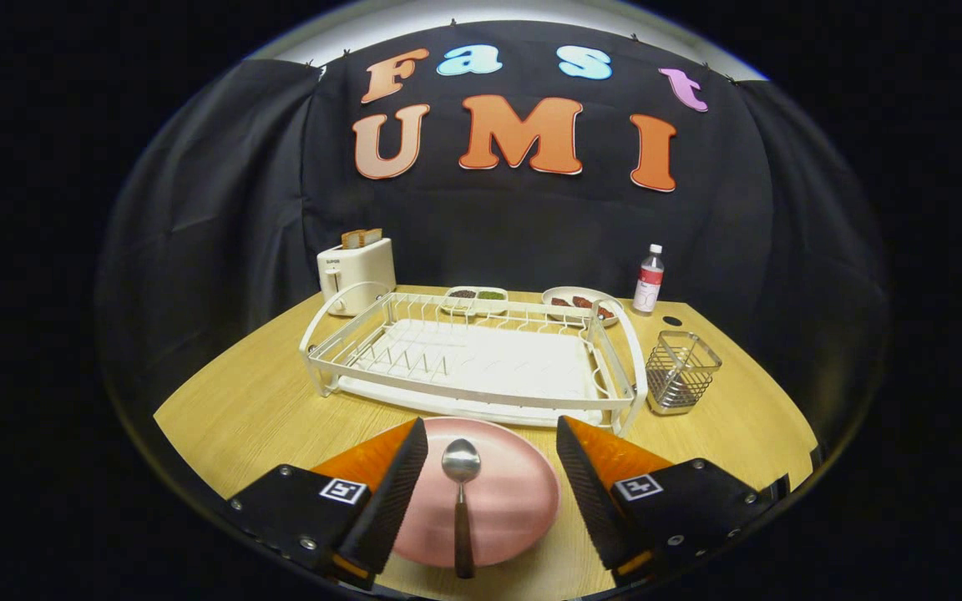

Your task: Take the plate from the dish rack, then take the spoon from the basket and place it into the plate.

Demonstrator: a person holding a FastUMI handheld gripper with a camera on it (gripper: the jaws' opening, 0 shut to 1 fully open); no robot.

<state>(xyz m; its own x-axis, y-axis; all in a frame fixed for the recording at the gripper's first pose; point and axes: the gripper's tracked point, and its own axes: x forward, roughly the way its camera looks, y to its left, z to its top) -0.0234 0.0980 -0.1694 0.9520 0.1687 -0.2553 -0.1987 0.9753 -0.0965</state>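
Two fingers of a handheld gripper stand spread wide above a wooden table, pinching nothing, with a pink plate lying flat on the tabletop between them. A spoon rests in the plate, its metal bowl facing up near the plate's middle and its dark handle running back toward the gripper, the end of the handle reaching out over the plate's near rim. Neither finger touches the spoon or the plate; the left finger's tip overlaps the plate's left edge from above, while the right finger sits just beside its right edge. Just beyond the plate stands a white wire dish rack on its drip tray, its slots bare. To the right of the rack, close to its corner, a small wire basket stands upright. Behind the rack, a white toaster holds two slices of bread at the table's far left; a two-part dish of dark and green food sits near the middle, a plate of reddish pieces lies beside it, and a clear bottle with a white cap stands at the far right.
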